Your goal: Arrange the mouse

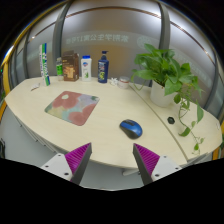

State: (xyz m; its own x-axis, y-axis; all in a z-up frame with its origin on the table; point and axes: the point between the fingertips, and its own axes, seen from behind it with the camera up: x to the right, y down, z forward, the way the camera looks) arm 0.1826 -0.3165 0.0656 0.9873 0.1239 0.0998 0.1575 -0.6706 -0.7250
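— What stands at the far left of the pale, rounded wooden counter (40, 115)?

— A tall white tube with green print (44, 65) stands upright near the back edge. Just to its right sit a small jar (59, 69) and a brown carton (70, 66), then a blue-and-white bottle (87, 67) and a tall dark blue bottle (104, 67). A small white cup (124, 82) follows.

— And nearer the front?

— A square mouse mat with a pink and green pattern (72, 104) lies flat on the counter, well left of the mouse.

— Where is the mouse itself?

— The blue oval computer mouse (131, 127) rests directly on the counter surface, off the mat, to its right and toward the near edge. It lies beyond the fingers, closer to the right one.

— What about the right side?

— A leafy green plant in a white pot (163, 76) stands there, with vines trailing down over the counter's right edge.

— And the hand-held gripper (112, 160)?

— Its two fingers with magenta pads (78, 157) are spread apart, holding nothing, below the near edge of the counter.
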